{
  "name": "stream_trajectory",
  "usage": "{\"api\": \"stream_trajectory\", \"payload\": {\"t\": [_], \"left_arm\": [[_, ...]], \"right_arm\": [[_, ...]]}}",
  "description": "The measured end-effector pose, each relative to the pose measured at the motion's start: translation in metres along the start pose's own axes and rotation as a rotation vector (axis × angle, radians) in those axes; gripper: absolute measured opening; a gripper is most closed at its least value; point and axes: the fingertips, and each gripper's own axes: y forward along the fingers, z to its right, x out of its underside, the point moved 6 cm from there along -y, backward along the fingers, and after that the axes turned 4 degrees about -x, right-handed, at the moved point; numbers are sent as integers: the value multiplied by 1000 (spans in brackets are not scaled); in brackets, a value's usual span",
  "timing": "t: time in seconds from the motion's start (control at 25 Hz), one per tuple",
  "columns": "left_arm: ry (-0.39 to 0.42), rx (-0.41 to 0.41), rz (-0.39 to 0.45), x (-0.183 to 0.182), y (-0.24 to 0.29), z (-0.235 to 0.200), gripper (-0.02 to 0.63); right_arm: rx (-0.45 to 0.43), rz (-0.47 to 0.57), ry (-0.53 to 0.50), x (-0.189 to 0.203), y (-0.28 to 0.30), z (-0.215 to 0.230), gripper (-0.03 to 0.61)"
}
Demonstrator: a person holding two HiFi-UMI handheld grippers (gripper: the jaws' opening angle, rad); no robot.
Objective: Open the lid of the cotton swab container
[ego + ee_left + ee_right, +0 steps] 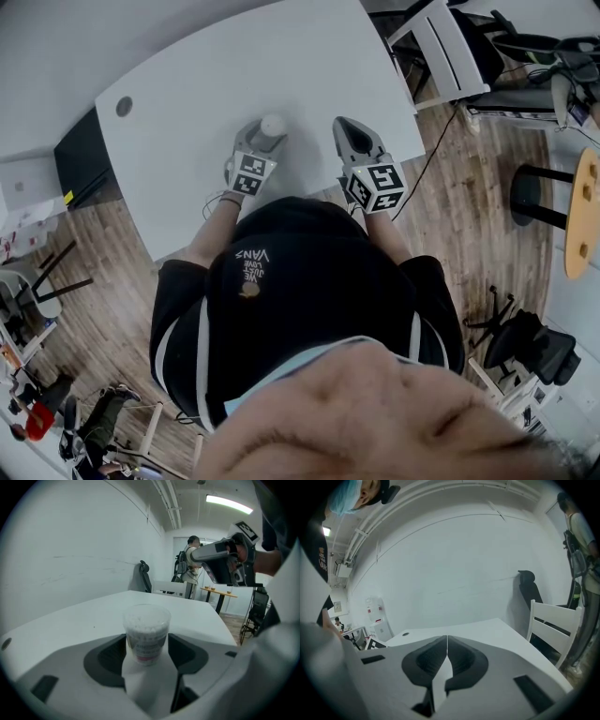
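Note:
The cotton swab container point(146, 631) is a small clear plastic tub full of white swabs, with a label low on its side and its clear lid on. It stands upright on the white table point(309, 66), and my left gripper point(146, 641) is shut on its sides. In the head view the container point(273, 124) shows at the tip of the left gripper point(265, 134). My right gripper point(341, 124) is to its right, apart from it, shut with nothing between its pads point(447, 641). The left gripper view shows the right gripper point(220, 564) raised above the table.
A white chair point(448, 47) stands at the table's far right corner. Near the table's left end there is a cable hole point(124, 106). Dark stools and a round wooden table point(583, 211) are off to the right. A person point(191, 559) stands in the background.

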Motion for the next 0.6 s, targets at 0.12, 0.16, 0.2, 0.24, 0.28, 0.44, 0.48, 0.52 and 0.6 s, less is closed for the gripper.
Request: {"api": "stream_trajectory", "payload": {"t": [0.12, 0.16, 0.2, 0.24, 0.28, 0.44, 0.48, 0.52, 0.6], "left_arm": [[-4, -16, -5, 1, 2, -1, 262], [-4, -20, -5, 1, 3, -1, 262], [-3, -23, -5, 1, 3, -2, 262], [-2, -24, -4, 1, 3, -1, 262], [-1, -25, -3, 1, 3, -1, 262], [-2, -20, -1, 1, 3, -2, 262], [-5, -20, -1, 1, 2, -2, 262], [-9, -22, -1, 1, 2, -3, 262], [-14, -27, 2, 1, 2, -3, 262]], "right_arm": [[-7, -2, -3, 1, 2, 0, 13], [-11, -4, -4, 1, 2, 0, 12], [-13, -5, -4, 1, 3, -1, 12], [-16, -6, -5, 1, 4, -1, 12], [-17, -6, -6, 1, 4, -2, 12], [-21, -4, -12, 1, 6, -4, 13], [-22, -5, -13, 0, 6, -4, 13], [-22, -5, -15, 0, 6, -5, 14], [-23, -6, -17, -1, 6, -6, 14]]}}
